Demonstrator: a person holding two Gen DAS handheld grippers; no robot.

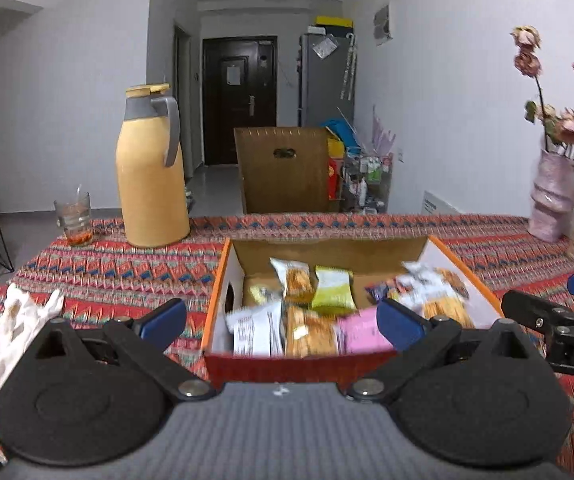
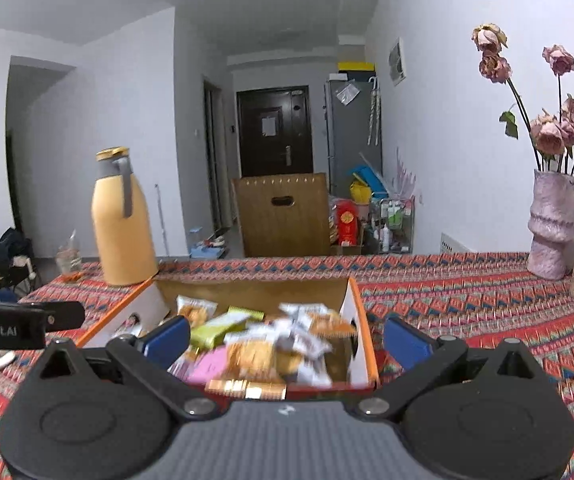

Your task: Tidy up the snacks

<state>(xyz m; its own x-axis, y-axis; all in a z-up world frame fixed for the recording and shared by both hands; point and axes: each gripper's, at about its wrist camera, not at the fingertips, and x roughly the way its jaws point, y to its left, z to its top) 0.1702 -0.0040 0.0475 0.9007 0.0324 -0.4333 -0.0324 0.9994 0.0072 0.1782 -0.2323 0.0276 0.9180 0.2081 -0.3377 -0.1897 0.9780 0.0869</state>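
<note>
Even, soft indoor light, no harsh shadows; snack packets (image 1: 319, 312) in the box (image 1: 223, 280) smear with motion blur, fisheye bends walls at the edges.

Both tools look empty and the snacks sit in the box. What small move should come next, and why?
Probably nothing more than easing both tools back. The left tool and right tool stand open and empty, the snacks lie inside the box, and no packet shows on the tablecloth.

Snack packets (image 1: 327, 312) in box (image 1: 223, 292) blurred, labels unreadable. White glove (image 1: 3, 344) cut by left edge. Vase flowers (image 2: 559, 120) cut by right edge. Glass (image 2: 69, 258) contents unclear.
</note>
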